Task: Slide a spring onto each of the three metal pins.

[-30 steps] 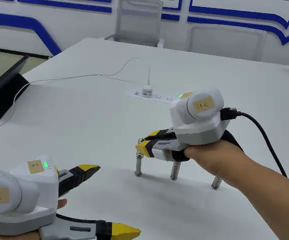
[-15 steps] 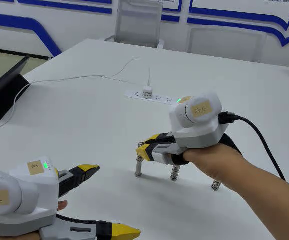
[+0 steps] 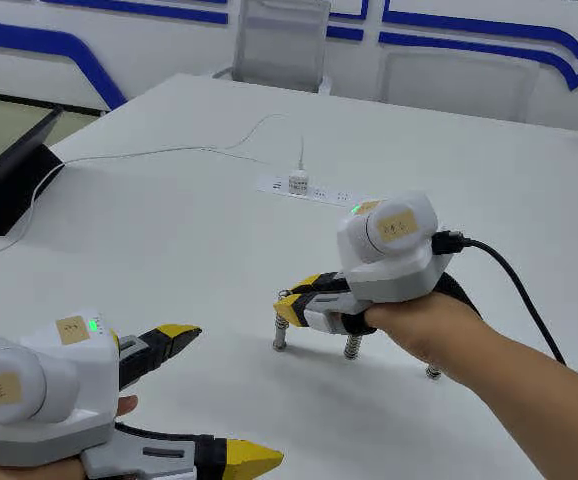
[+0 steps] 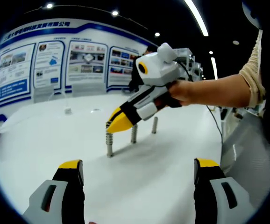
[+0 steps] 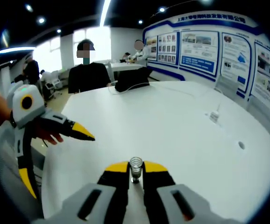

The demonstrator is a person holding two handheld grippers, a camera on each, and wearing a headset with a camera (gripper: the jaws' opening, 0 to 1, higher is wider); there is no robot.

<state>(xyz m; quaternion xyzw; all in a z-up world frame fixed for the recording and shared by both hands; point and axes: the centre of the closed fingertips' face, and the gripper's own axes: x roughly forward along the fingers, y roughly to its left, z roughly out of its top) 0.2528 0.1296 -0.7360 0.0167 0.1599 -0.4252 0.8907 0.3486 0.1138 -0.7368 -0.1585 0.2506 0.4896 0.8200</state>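
Three metal pins stand on the white table (image 3: 169,230): left pin (image 3: 281,336), middle pin (image 3: 351,347), right pin (image 3: 433,372). The middle and right pins carry coiled springs. My right gripper (image 3: 287,306) sits over the top of the left pin, shut on a spring (image 5: 135,163) whose coils show between its yellow tips. In the left gripper view that spring (image 4: 109,138) covers the upper part of the left pin, with bare metal below. My left gripper (image 3: 221,395) hovers open at the near left, holding nothing.
A white power strip (image 3: 304,187) with a plugged cable lies at the table's middle back. A dark tablet (image 3: 9,180) leans at the far left edge. A grey chair (image 3: 279,45) stands behind the table. A black cable (image 3: 514,280) trails from the right gripper.
My right gripper has sunk a little lower over the left pin with the spring in its jaws. The left gripper stays where it was.
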